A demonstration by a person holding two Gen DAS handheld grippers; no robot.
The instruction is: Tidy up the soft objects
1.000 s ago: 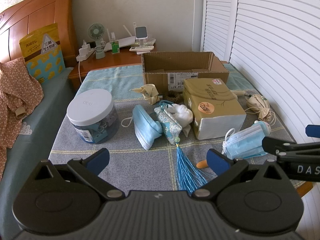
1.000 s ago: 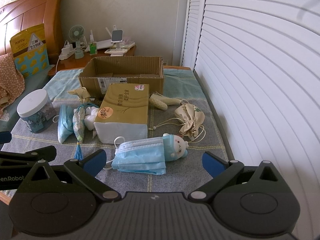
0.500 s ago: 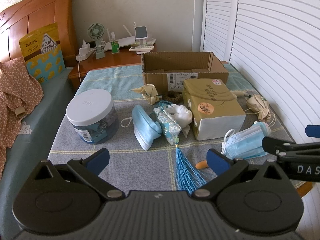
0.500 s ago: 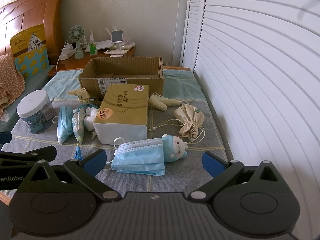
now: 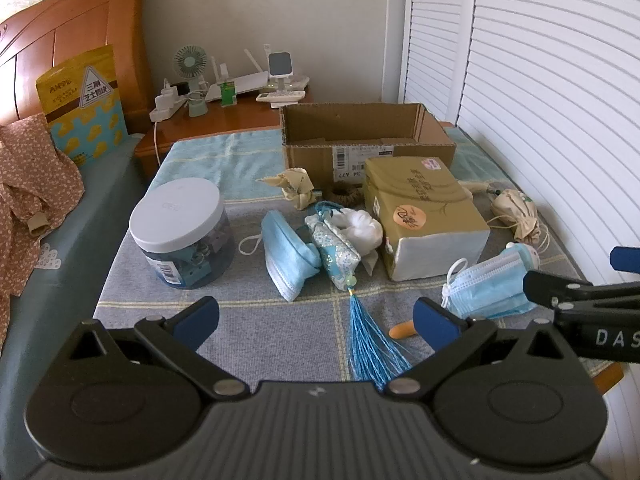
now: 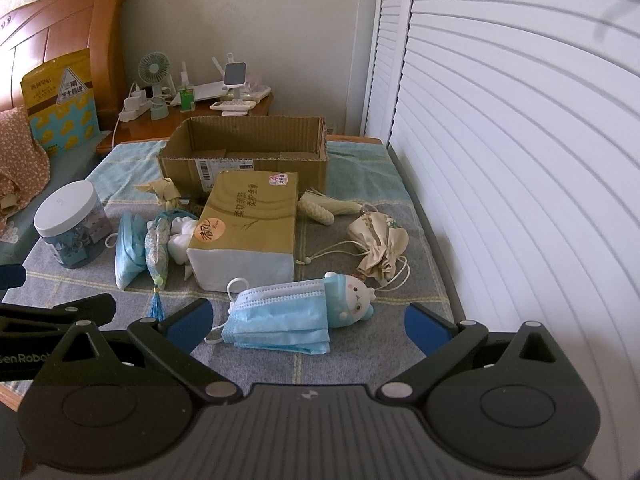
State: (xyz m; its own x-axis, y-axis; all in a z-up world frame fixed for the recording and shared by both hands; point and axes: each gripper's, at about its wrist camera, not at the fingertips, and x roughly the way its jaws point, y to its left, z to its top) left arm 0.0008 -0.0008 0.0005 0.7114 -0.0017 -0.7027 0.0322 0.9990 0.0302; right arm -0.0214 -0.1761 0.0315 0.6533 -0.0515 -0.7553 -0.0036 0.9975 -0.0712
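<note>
Soft things lie on a grey checked cloth (image 5: 280,332). A blue face mask (image 6: 280,320) over a small plush doll (image 6: 354,294) lies just ahead of my open right gripper (image 6: 308,326). A second folded mask (image 5: 288,254), a patterned pouch with a blue tassel (image 5: 336,252) and a white scrunchie (image 5: 362,228) lie ahead of my open left gripper (image 5: 316,318). A beige drawstring bag (image 6: 380,250) lies to the right. An open cardboard box (image 6: 244,152) stands at the back. Both grippers are empty.
A tissue pack (image 6: 248,228) stands in the middle. A white-lidded jar (image 5: 182,232) stands at the left. A folded beige cloth (image 5: 296,188) and a corn-shaped plush (image 6: 320,210) lie near the box. A louvred door (image 6: 500,160) runs along the right; a bed (image 5: 48,216) lies left.
Both grippers have drifted very slightly; the scene looks almost the same. Nothing on the cloth has moved.
</note>
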